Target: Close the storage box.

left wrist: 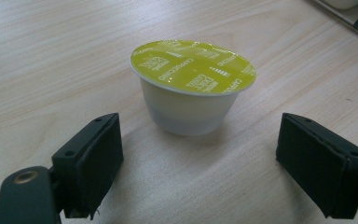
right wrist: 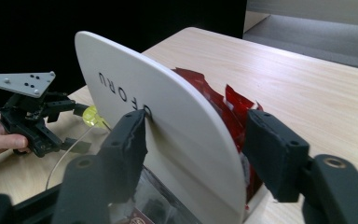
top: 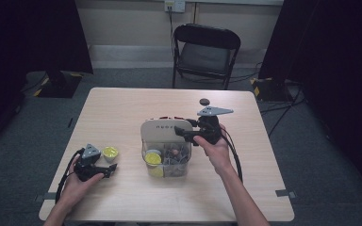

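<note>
A white coffee capsule (left wrist: 186, 109) with a yellow-green foil lid stands upright on the wooden table (top: 122, 108). My left gripper (left wrist: 200, 163) is open, its pads low on either side and just short of the capsule (top: 110, 152). At the table's middle stands a clear organiser box (top: 166, 162) with an upright white panel (right wrist: 168, 126) at its back. My right gripper (right wrist: 198, 144) is open and straddles this panel's edge: one pad sits at the lettered front, the other behind it among red packets (right wrist: 228, 105). In the high view the right gripper (top: 183, 132) is at the panel's right end and the left gripper (top: 107, 163) is near the front left.
Inside the box lie another yellow capsule (top: 152, 158) and several dark ones. A small dark round object (top: 204, 101) rests behind the box. A black folding chair (top: 206, 52) stands beyond the table's far edge. The left hand and its gripper (right wrist: 32, 116) appear in the right gripper view.
</note>
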